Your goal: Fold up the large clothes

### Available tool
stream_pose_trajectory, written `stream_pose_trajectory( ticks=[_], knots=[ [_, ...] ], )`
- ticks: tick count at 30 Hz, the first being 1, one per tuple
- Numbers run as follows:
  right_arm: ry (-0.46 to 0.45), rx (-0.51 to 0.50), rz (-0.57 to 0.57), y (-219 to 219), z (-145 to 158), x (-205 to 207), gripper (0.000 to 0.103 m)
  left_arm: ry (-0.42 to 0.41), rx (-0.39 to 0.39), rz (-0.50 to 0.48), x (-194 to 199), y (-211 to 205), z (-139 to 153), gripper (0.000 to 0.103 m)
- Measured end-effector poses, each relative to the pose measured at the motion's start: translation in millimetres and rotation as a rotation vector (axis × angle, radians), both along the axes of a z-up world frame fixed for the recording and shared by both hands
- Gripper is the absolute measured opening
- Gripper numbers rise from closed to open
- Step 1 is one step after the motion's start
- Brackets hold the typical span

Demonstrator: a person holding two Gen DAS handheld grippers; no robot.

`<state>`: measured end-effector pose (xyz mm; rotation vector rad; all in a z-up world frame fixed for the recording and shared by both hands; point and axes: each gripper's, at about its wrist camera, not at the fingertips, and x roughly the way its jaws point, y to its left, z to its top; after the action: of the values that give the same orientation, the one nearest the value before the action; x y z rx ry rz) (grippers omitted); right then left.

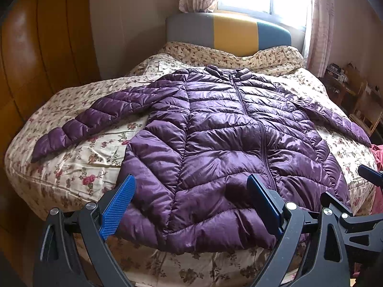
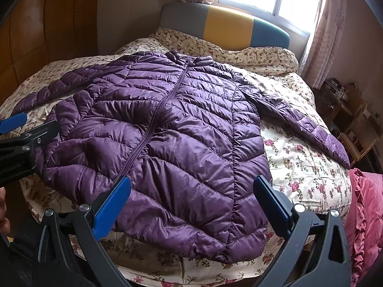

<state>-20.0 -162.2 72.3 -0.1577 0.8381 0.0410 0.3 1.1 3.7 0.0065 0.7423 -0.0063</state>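
A purple padded jacket [image 1: 215, 138] lies flat on the bed [image 1: 79, 172], front side up and zipped, with its collar toward the headboard [image 1: 229, 33] and its hem at the near edge of the bed. One sleeve [image 1: 91, 122] stretches toward the left edge of the bed, the other sleeve [image 2: 308, 129] runs to the right edge, and its cuff almost hangs over the side. The left gripper [image 1: 191, 205] is held just above the hem on the left half, with its jaws wide apart and nothing between them. The right gripper [image 2: 194, 205] is the same, wide open and empty over the right part of the hem. So the folding is, I think, not yet begun. What can go wrong from here: the shiny fabric looks slippery and the filling is thick, so a pinch on only the outer layer may slide off when the jacket is lifted. The hem is very close to the near edge, and a pull toward the person could drag the whole jacket off the bed. The floral cover [image 2: 299, 157] under it is soft and wrinkled, so a gripper may catch it together with the jacket. Also the puffy filling may push a fold open again.
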Motion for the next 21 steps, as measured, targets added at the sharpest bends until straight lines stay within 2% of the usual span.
stream_pose_trajectory(
  ticks=[21],
  knots=[
    [-0.024,0.038,-0.027,-8.4,6.2,0.2,0.101,-0.007,0.004,0.01,-0.6,2.2,3.8,0.093]
  ],
)
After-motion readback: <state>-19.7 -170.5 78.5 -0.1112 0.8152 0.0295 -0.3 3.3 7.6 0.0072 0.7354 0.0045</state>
